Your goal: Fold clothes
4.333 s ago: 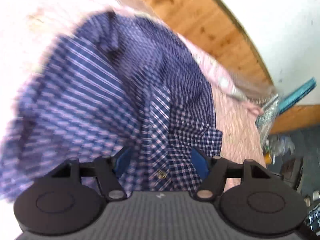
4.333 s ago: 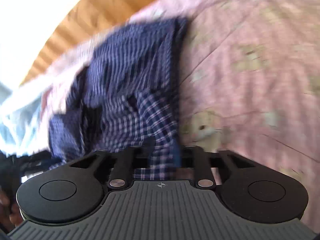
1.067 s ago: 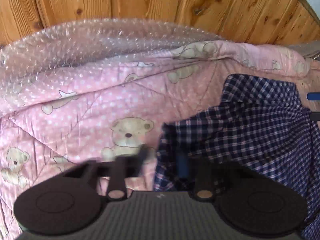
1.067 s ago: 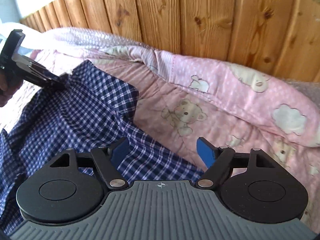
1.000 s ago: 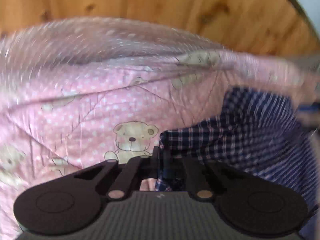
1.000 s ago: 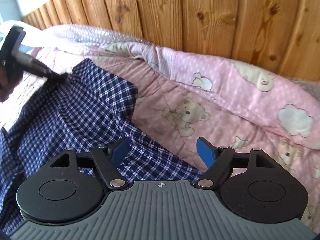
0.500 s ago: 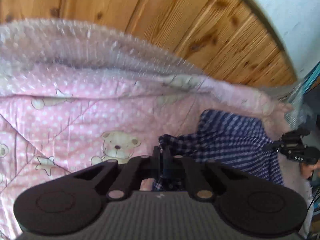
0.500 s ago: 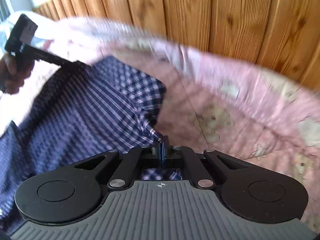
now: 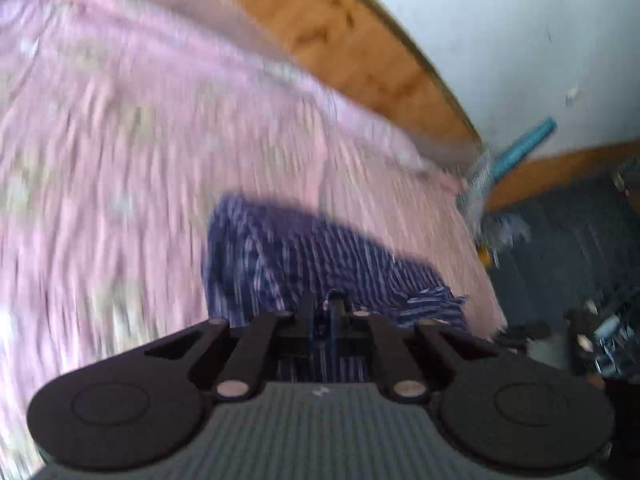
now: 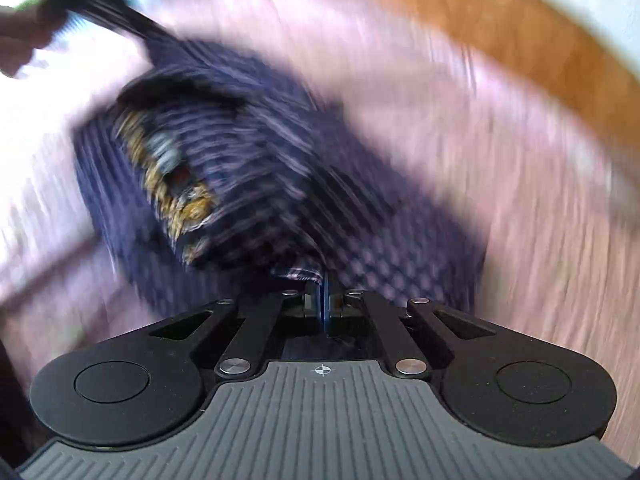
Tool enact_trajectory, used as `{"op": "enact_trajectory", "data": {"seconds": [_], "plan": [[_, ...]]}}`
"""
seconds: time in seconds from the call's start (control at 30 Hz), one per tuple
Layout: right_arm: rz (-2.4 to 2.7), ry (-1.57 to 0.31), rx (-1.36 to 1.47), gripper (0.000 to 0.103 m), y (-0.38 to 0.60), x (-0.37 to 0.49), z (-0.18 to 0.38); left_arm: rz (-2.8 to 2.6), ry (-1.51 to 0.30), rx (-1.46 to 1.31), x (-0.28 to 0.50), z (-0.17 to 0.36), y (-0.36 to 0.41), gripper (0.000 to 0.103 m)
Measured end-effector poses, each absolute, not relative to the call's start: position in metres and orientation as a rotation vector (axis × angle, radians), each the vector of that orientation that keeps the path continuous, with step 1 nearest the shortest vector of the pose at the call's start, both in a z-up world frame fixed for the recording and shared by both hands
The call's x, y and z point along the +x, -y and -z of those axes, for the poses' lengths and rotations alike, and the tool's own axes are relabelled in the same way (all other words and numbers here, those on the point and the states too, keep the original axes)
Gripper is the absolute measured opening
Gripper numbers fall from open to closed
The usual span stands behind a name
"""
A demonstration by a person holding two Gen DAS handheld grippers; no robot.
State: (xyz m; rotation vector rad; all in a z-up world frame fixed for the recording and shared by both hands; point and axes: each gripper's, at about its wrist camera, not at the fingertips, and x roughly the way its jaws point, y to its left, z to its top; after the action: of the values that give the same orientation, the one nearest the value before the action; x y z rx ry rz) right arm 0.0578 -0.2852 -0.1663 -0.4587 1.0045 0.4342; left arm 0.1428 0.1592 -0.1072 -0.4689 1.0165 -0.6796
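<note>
We hold the navy checked shirt (image 9: 320,256) by two points of its edge over the pink quilt (image 9: 120,152), both views smeared by motion blur. Our left gripper (image 9: 325,312) is clamped on a bunch of the shirt's cloth, jaws pressed together, and our right gripper (image 10: 323,292) likewise pinches a fold of the shirt with its blue pads meeting. Beyond the shirt, past the quilt's far edge, runs the wooden wall (image 9: 340,40), and a yellowish patch (image 10: 172,184) shows on the shirt.
</note>
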Motion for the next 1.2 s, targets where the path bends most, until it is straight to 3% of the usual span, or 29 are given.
{"op": "enact_trajectory", "data": {"seconds": [0.13, 0.2, 0.3, 0.37, 0.6, 0.87, 0.93, 0.97, 1.0, 1.2], "plan": [[-0.38, -1.025, -0.091, 0.019, 0.308, 0.046, 0.14, 0.581, -0.989, -0.627, 0.117, 0.112, -0.169, 0.026], [-0.352, -1.035, 0.155, 0.031, 0.323, 0.043, 0.134, 0.536, -0.962, -0.708, 0.114, 0.111, -0.165, 0.055], [-0.26, -1.033, 0.571, 0.036, 0.344, 0.046, 0.156, 0.452, -0.969, -0.808, 0.123, 0.122, -0.153, 0.072], [-0.195, -1.021, 0.751, 0.042, 0.353, 0.04, 0.17, 0.411, -1.008, -0.837, 0.128, 0.135, -0.145, 0.072], [0.026, -0.945, 1.308, 0.047, 0.38, 0.014, 0.215, 0.299, -1.034, -0.877, 0.145, 0.148, -0.128, 0.07], [0.043, -0.887, 1.382, 0.053, 0.376, 0.016, 0.232, 0.255, -1.033, -0.922, 0.138, 0.152, -0.13, 0.072], [0.053, -0.862, 1.371, 0.035, 0.374, 0.022, 0.234, 0.258, -1.02, -0.931, 0.145, 0.15, -0.128, 0.066], [0.05, -0.861, 1.349, 0.003, 0.373, 0.02, 0.232, 0.264, -1.014, -0.93, 0.148, 0.149, -0.127, 0.036], [0.044, -0.861, 1.324, 0.002, 0.371, 0.018, 0.228, 0.289, -1.032, -0.935, 0.151, 0.148, -0.126, 0.007], [0.014, -0.862, 1.179, 0.0, 0.36, 0.004, 0.205, 0.354, -1.097, -0.973, 0.137, 0.129, -0.153, 0.005]]}}
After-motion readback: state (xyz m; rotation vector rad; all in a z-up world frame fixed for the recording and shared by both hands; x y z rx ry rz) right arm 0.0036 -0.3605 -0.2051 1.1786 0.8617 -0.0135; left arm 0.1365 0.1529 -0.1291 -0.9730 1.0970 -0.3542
